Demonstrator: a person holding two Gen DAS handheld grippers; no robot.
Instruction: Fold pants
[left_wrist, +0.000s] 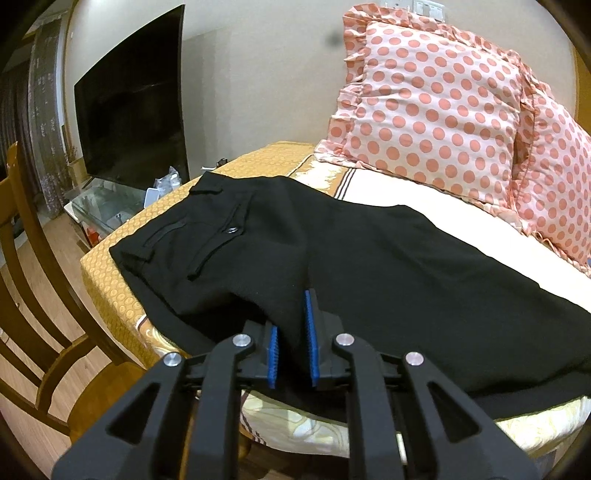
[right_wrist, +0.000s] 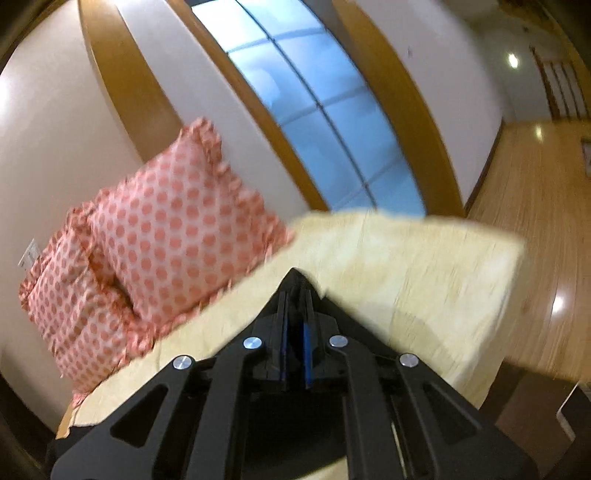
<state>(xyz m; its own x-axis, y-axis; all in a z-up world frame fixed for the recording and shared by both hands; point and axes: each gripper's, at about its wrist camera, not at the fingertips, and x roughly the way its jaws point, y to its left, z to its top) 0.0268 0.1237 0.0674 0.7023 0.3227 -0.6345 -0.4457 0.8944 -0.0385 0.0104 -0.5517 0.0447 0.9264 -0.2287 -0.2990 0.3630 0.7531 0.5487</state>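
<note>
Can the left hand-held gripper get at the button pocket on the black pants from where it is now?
Probably yes. The left hand-held gripper is at the near edge of the black fabric pants, fabric between its blue pads. The buttoned back pocket lies ahead on top, uncovered, nothing between them.

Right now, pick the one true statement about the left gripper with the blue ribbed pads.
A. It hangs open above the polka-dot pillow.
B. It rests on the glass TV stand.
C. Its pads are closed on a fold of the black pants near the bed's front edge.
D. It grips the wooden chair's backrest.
C: in the left wrist view, the left gripper has a ridge of the black pants pinched between its blue ribbed pads, over the bed.
</note>
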